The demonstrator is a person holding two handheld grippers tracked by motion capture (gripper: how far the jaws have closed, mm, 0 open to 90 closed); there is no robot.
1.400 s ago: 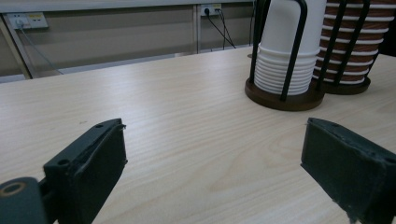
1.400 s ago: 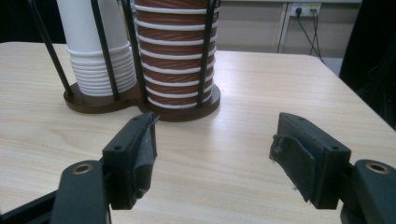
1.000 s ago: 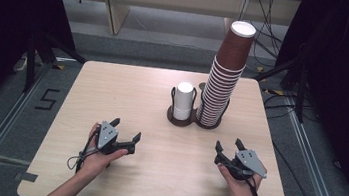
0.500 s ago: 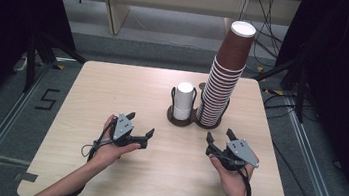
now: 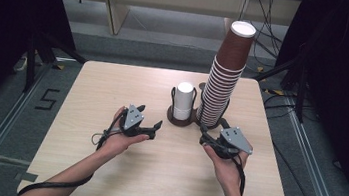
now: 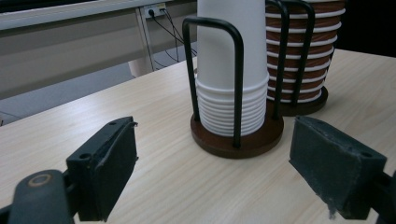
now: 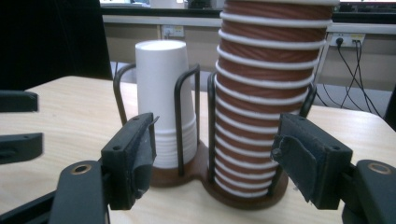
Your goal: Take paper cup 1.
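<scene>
Left gripper point(image 5: 152, 128): jaws apart, just been closing, nothing between them, left of the short white paper-cup stack point(image 5: 183, 100); that stack sits in the dark wire-and-wood cup holder point(image 5: 178, 120) at table centre; tall brown ribbed paper-cup stack point(image 5: 225, 76) beside it; right gripper point(image 5: 211, 130): jaws spread, empty, facing the brown stack.

Brown cup stack point(image 7: 271, 102) top is cut off by the frame edge (right gripper view); white cup stack point(image 6: 231, 70) likewise in the left gripper view.
</scene>
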